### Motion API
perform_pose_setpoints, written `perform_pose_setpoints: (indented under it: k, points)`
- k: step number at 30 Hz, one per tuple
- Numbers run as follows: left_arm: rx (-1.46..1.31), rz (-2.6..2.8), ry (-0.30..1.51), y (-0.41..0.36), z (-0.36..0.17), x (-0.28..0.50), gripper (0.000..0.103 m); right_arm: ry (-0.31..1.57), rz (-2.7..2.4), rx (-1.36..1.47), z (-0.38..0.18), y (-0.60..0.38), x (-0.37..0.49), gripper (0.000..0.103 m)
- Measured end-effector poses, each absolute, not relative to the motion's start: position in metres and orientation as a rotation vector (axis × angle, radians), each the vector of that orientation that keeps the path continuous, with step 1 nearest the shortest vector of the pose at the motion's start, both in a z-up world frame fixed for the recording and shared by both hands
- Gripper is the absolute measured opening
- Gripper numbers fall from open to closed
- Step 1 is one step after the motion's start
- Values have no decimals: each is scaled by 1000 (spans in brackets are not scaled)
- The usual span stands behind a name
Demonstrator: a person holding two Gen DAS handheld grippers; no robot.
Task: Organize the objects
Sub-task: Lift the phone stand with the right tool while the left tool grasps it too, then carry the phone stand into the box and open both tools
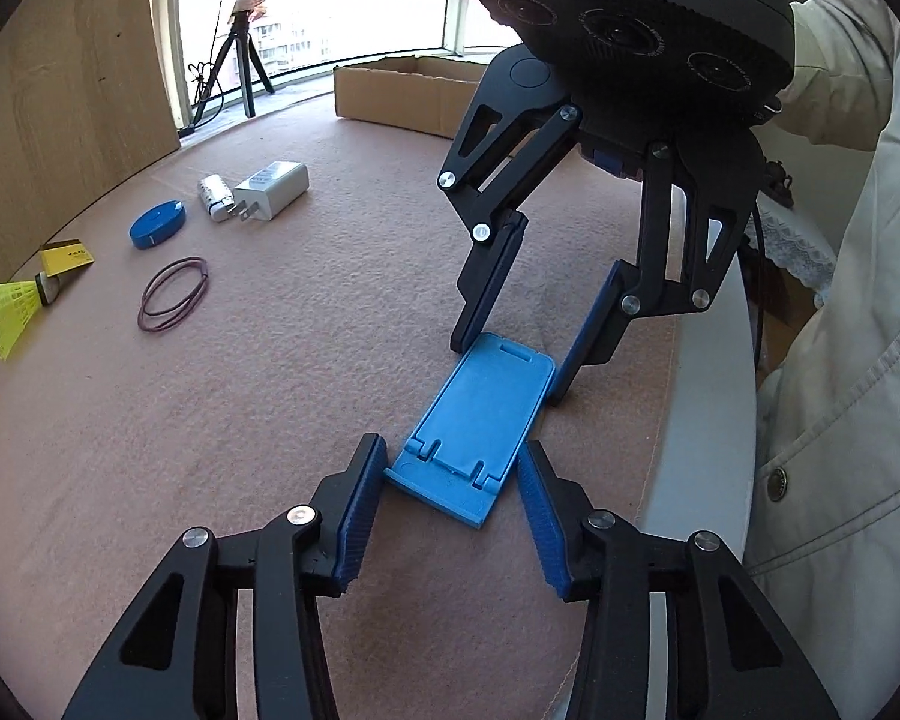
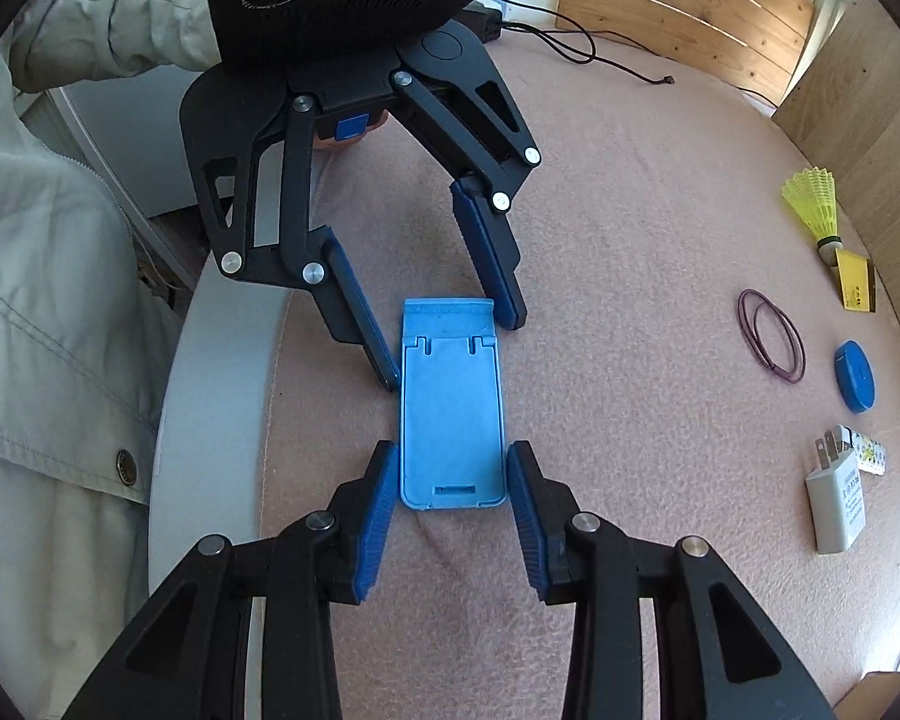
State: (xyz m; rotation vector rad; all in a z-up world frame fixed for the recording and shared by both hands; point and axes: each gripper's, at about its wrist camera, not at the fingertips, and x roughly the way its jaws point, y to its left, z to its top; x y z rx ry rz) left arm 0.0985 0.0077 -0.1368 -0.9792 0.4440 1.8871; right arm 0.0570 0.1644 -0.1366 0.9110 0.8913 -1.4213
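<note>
A blue folding phone stand (image 1: 480, 420) lies flat on the pink felt mat (image 1: 270, 420); it also shows in the right wrist view (image 2: 450, 408). My left gripper (image 1: 453, 480) is open, its pads straddling the stand's hinged end. My right gripper (image 2: 450, 486) is open, its pads straddling the other end. Each gripper appears in the other's view: the right one (image 1: 507, 354) and the left one (image 2: 450, 348). Neither pad pair visibly presses the stand.
On the mat lie a yellow shuttlecock (image 1: 12, 306), a yellow packet (image 1: 66, 258), purple hair ties (image 1: 174, 294), a blue round tape case (image 1: 157, 223), a small battery pack (image 1: 215, 197) and a white charger (image 1: 270, 189). A cardboard box (image 1: 408, 90) stands at the back. The mat's edge (image 1: 660, 420) runs beside the stand.
</note>
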Motion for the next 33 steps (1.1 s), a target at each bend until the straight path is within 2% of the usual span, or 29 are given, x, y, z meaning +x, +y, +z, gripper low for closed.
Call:
perform_pose_setpoints:
  k: [9,23,33]
  points:
    - [-982,1875,418,7,-132,93,47,808,-1436,960,-135,163,51,34]
    - [-884,1941,493,25,-70,87,47,888,-1487,814,-80,180,50,34]
    - [-843,1904,600,102,-37,57,47,881,-1609,767,-55,247,36,34]
